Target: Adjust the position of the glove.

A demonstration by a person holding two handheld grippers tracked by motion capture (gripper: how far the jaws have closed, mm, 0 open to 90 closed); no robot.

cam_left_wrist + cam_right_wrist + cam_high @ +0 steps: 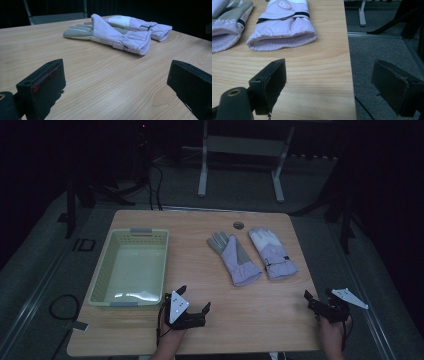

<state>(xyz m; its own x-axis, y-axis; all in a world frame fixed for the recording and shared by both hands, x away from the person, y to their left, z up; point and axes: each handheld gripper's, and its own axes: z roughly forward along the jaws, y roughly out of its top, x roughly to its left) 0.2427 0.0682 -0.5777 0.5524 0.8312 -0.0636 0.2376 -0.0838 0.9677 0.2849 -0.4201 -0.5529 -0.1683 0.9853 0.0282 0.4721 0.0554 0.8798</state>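
Two padded lilac gloves lie side by side on the far right of the table (pixel 250 320), cuffs toward me: the left glove (pixel 235 257) palm up, the right glove (pixel 272 252) back up. I judge them light, soft and compressible, liable to flop; the gathered cuff seems the firmest place to pinch. My left gripper (pixel 192 312) and right gripper (pixel 320 302) rest near the front edge, jaws spread, holding nothing. A pale basket (pixel 102 287) stands at left.

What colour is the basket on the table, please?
The basket is pale green, clearest in the high view.
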